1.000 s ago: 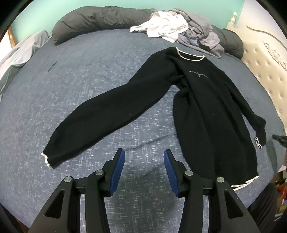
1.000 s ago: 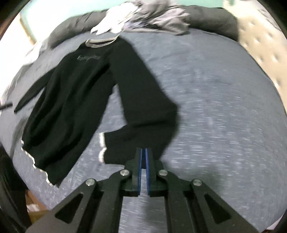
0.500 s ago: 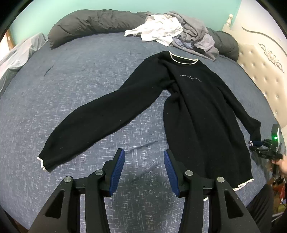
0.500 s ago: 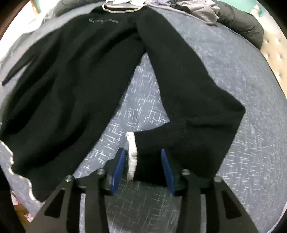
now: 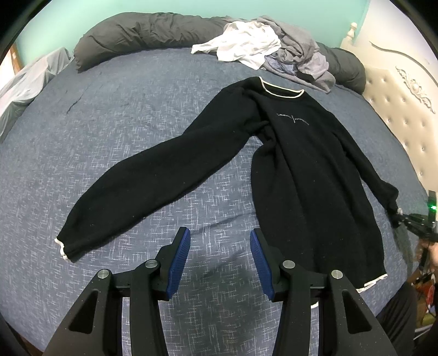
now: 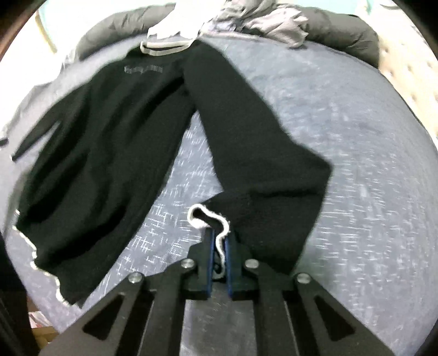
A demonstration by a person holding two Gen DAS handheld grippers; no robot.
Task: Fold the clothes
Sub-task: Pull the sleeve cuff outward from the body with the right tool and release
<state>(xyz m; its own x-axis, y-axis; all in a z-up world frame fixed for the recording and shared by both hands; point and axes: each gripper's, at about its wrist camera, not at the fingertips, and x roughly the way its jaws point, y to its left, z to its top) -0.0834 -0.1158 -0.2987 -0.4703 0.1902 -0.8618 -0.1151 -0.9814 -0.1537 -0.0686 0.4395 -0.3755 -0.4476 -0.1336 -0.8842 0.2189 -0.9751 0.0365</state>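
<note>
One sleeve cuff (image 6: 210,224) is now pinched between the blue pads of the right gripper (image 6: 218,256), whose jaws have just been closing; half a second ago they stood apart around the white-edged cuff, and a second ago they were shut on nothing above the sleeve. The left gripper (image 5: 218,263) has not shifted: its jaws stand half open over bare bedspread, holding nothing.

The black sweater (image 5: 301,164) lies face up on the bed (image 5: 109,123), collar toward the far pillows. Its one sleeve stretches out flat ahead of the left gripper, the cuff (image 5: 61,247) well to that gripper's left and apart from it. The other sleeve bends back on itself, and its end rises off the bedspread into the right gripper's grip.

The bedspread is blue-grey with pale flecks. A long dark bolster (image 5: 142,32) runs along the far edge, with a heap of white and grey clothes (image 5: 268,52) on it. A cream tufted headboard (image 5: 402,115) stands at the right, against a mint-green wall (image 5: 82,13).
</note>
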